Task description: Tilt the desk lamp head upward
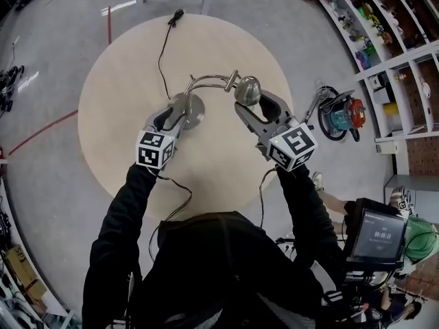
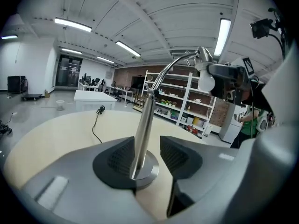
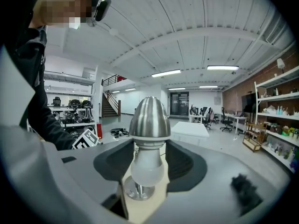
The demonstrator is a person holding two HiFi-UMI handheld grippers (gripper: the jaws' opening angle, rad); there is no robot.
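Note:
On the round wooden table point(image 1: 116, 122) stands a metal desk lamp. Its disc base point(image 1: 195, 110) carries a pole point(image 2: 142, 129), and a curved neck point(image 1: 209, 79) leads to the egg-shaped head point(image 1: 248, 90). My left gripper point(image 1: 186, 105) is low at the base, its jaws on either side of the pole; the left pad lies against it and a gap shows on the right. My right gripper point(image 1: 255, 100) is shut on the lamp head point(image 3: 149, 118), whose white bulb point(image 3: 147, 169) points back between the jaws.
The lamp's black cable point(image 1: 162, 53) runs across the far side of the table to a plug point(image 1: 177, 16). On the floor to the right are an orange and teal machine point(image 1: 341, 112) and shelves point(image 1: 398, 67). A monitor point(image 1: 378, 235) stands at lower right.

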